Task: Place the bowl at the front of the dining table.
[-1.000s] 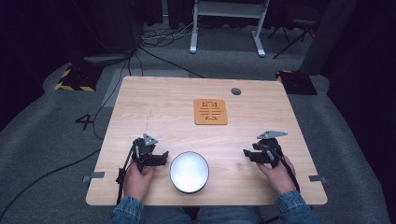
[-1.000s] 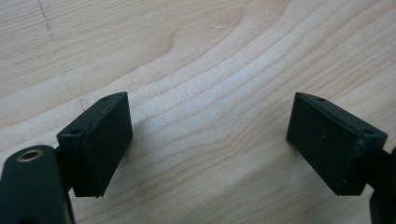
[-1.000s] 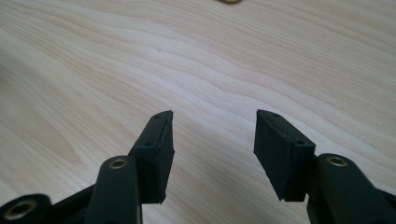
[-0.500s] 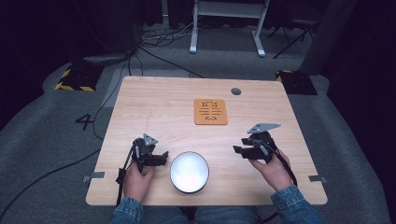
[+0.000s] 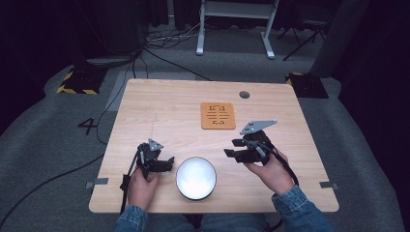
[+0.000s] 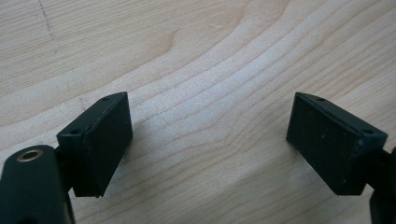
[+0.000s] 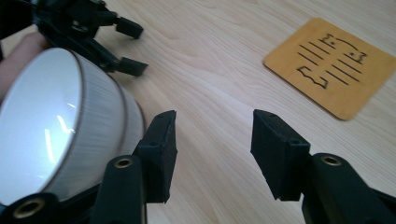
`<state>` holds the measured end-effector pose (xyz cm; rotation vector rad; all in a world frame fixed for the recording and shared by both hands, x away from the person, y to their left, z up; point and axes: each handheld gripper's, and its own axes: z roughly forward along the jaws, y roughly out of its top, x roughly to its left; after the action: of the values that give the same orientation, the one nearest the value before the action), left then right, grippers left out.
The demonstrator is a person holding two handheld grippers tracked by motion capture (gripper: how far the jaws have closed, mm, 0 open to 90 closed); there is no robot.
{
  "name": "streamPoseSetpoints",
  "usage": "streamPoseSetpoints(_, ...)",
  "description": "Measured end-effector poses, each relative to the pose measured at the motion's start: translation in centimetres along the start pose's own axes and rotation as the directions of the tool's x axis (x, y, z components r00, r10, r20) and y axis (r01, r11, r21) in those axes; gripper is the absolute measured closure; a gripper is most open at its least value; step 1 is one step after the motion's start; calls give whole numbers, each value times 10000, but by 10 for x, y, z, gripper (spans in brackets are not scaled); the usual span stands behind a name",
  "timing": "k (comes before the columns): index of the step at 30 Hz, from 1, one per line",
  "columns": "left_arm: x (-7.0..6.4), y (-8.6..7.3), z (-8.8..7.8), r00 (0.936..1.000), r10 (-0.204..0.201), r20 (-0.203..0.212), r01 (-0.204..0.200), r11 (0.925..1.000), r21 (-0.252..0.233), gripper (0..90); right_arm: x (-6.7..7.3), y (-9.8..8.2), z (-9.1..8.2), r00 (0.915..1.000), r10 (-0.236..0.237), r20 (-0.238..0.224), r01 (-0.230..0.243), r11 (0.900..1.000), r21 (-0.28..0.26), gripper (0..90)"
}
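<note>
white round ceramic bowl (image 5: 196, 177), glossy inside with a ribbed grey outer wall, sits on the light wooden table (image 5: 164, 104) near its front edge, between the two hands. largest to smallest: table, bowl, then the orange square wooden coaster (image 5: 218, 115) with dark cut-out lines, well apart toward the far side. left gripper (image 5: 166, 164) rests just beside the bowl's left wall, jaws spread wide over bare wood, holding nothing. right gripper (image 7: 212, 140) hovers to the bowl's right, aimed leftward, jaws parted about halfway and empty, its left jaw close to the bowl's wall. step in hand, by judgement: approach to the bowl. next move likely calls for setting one jaw inside the rim, one outside, then closing.
</note>
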<state>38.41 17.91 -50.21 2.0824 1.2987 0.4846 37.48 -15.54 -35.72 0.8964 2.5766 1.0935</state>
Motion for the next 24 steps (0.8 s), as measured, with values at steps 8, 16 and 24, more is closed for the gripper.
streamPoseSetpoints(8,0,0,0,10000,12,30,-12,10000,20,145,23,16,1,9952,-650,-736,643,9979,-116,499)
streamPoseSetpoints(16,0,0,0,10000,-8,25,8,10000,7,145,45,28,19,9833,-1076,-1467,1142,9928,372,536)
streamPoseSetpoints(24,0,0,0,10000,-3,8,3,10000,-5,145,54,32,54,9748,-1717,-1426,1930,9694,1519,686)
